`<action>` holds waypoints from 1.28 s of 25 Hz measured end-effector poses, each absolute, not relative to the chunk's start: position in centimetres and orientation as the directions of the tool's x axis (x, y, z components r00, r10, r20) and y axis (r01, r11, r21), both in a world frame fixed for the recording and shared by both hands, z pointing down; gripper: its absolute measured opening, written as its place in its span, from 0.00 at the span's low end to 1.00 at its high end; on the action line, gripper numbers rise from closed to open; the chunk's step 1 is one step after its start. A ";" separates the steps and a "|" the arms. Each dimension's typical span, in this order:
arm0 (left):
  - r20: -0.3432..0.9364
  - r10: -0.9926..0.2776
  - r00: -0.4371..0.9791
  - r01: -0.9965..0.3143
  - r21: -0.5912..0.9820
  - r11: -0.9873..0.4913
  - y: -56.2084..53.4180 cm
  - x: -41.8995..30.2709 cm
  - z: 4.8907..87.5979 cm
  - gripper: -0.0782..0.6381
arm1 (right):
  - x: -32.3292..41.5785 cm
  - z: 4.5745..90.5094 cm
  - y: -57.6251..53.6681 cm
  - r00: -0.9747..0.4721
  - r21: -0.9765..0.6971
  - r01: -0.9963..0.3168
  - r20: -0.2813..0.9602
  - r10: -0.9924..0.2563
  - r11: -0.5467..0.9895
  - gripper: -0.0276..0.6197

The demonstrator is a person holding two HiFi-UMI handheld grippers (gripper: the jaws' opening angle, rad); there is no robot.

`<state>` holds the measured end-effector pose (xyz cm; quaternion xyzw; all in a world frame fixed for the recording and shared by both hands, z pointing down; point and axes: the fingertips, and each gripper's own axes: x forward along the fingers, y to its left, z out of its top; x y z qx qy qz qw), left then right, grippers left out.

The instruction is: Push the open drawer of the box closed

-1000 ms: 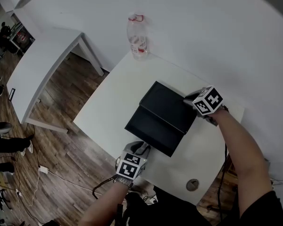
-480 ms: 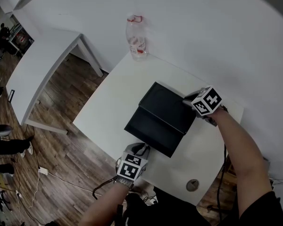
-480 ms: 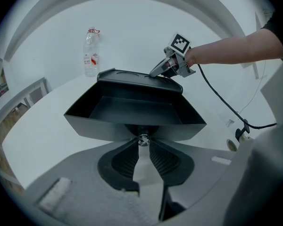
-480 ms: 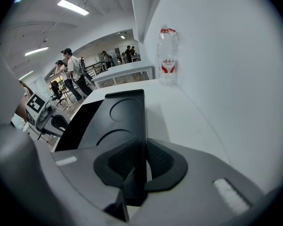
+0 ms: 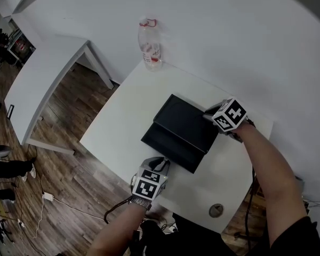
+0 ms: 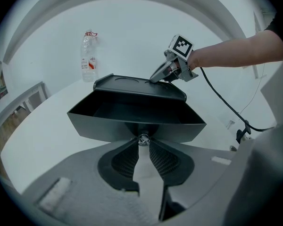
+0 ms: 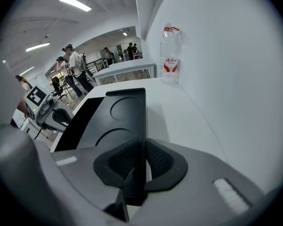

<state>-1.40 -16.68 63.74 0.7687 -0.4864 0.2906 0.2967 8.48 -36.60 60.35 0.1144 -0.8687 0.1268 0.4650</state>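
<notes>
**Operator:** Report the location of the box.

**Technician:** The black box (image 5: 191, 122) sits on the white table (image 5: 120, 116), turned at an angle to the table edges. It is well apart from the clear bottle (image 5: 149, 42), which stands upright at the far edge near the wall. The drawer (image 6: 104, 126) is pulled out toward the near-left side of the table, and its front panel faces the person.

**Operator:** Report the left gripper.

**Technician:** The left gripper (image 6: 142, 144) points at the middle of the drawer front. Its jaws have just been closing. The small metal knob (image 6: 142, 138) on the drawer front sits between the jaw tips, and the tips pinch it from both sides. Behind the tips, the ribbed pads form a narrow V.

**Operator:** Report the right gripper.

**Technician:** The right gripper (image 7: 142, 149) meets the box at the side opposite the drawer. Its jaws are clamped on the edge of the box top, one pad on each side of that edge. Two round recesses in the top panel show just ahead of the jaws.

**Operator:** List the other items.

**Technician:** A second white table (image 5: 42, 73) stands to the left, apart from the first, on a wood floor (image 5: 69, 159). A small round disc (image 5: 216, 210) sits near the table's near edge, apart from the box.
</notes>
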 end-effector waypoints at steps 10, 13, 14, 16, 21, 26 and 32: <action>0.731 -0.571 0.374 -0.916 0.196 -0.349 -19.5 -0.5 63.9 0.21 | 8.3 60.4 -36.7 -0.554 -0.122 -0.314 0.829 -0.077 0.942 0.13; 0.730 -0.567 0.381 -0.914 0.203 -0.351 -20.2 -0.2 63.9 0.21 | 8.1 60.3 -36.6 -0.561 -0.122 -0.312 0.824 -0.079 0.942 0.13; 0.730 -0.566 0.382 -0.913 0.206 -0.351 -20.4 -0.1 63.9 0.21 | 8.1 60.3 -36.6 -0.563 -0.124 -0.311 0.823 -0.077 0.942 0.13; 0.729 -0.566 0.385 -0.913 0.210 -0.350 -20.9 0.1 64.0 0.21 | 8.1 60.3 -36.6 -0.562 -0.127 -0.311 0.824 -0.075 0.942 0.13; 0.732 -0.569 0.375 -0.915 0.196 -0.352 -22.1 0.2 64.2 0.21 | 8.3 60.3 -36.9 -0.561 -0.121 -0.326 0.823 -0.088 0.937 0.13; 0.731 -0.569 0.377 -0.915 0.197 -0.353 -23.1 0.5 64.1 0.21 | 8.4 60.0 -36.9 -0.565 -0.120 -0.330 0.819 -0.094 0.936 0.13; 0.730 -0.564 0.385 -0.913 0.210 -0.351 -24.1 0.9 64.0 0.21 | 8.3 60.0 -36.9 -0.566 -0.114 -0.327 0.819 -0.098 0.938 0.13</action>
